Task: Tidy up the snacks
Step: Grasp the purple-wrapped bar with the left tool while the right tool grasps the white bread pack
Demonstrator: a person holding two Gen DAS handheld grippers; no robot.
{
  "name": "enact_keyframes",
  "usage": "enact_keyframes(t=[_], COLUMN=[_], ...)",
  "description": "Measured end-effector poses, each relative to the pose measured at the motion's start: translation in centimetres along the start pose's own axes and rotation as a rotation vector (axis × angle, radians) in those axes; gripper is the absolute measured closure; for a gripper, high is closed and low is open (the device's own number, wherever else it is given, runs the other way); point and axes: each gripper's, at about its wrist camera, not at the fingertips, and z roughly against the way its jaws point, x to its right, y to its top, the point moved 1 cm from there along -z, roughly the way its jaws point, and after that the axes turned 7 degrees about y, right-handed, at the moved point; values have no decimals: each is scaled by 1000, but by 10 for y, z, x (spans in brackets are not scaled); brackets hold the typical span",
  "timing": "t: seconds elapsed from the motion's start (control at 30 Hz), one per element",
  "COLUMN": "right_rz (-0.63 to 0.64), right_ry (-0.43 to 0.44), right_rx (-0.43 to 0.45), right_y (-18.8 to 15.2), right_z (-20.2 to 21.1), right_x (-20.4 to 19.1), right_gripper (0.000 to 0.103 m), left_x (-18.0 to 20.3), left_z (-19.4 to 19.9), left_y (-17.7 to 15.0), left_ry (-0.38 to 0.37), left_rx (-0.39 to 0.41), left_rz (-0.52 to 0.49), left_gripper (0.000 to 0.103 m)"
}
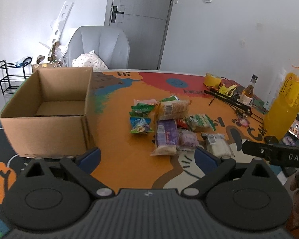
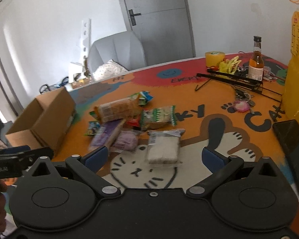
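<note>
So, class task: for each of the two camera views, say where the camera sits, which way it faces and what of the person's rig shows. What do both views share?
Left wrist: sits on the left gripper, facing across the table between cardboard box and snack pile; its open blue-padded fingers show, the right gripper intruding at right.
Right wrist: sits on the right gripper, facing the white snack packet; its fingers are open, the left gripper at left.
Shared: box, snacks, orange bottle, grey door.
</note>
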Motion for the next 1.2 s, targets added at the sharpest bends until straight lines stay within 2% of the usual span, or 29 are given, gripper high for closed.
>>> enact_keyframes(t=[0.33, 0.47, 0.6, 0.87, 1.03, 1.2], right_rz=[-41, -54, -60, -80, -73, -30], right_ry=[-13, -13, -10, -8, -9, -29], right_rx=[-37, -59, -75, -114, -127, -120], right_y=[-1, -3, -4, -5, -6, -4], right_z=[-28, -40, -51, -73, -83, -88], right_x=[17, 22, 25, 31, 31, 27], right_gripper=[1, 11, 13, 16, 18, 26], left_x=[13, 17, 23, 31, 33, 34], left_z=[-36, -51, -67, -98, -112, -122], left_y=[7, 8, 9, 10, 9, 9], left_ry=[-56, -65, -74, -88, -85, -77], left_rx=[-16, -32, -56, -109, -136, -145], left_rz=[9, 8, 6, 15, 15, 16], left_gripper=[7, 12, 17, 32, 34, 34])
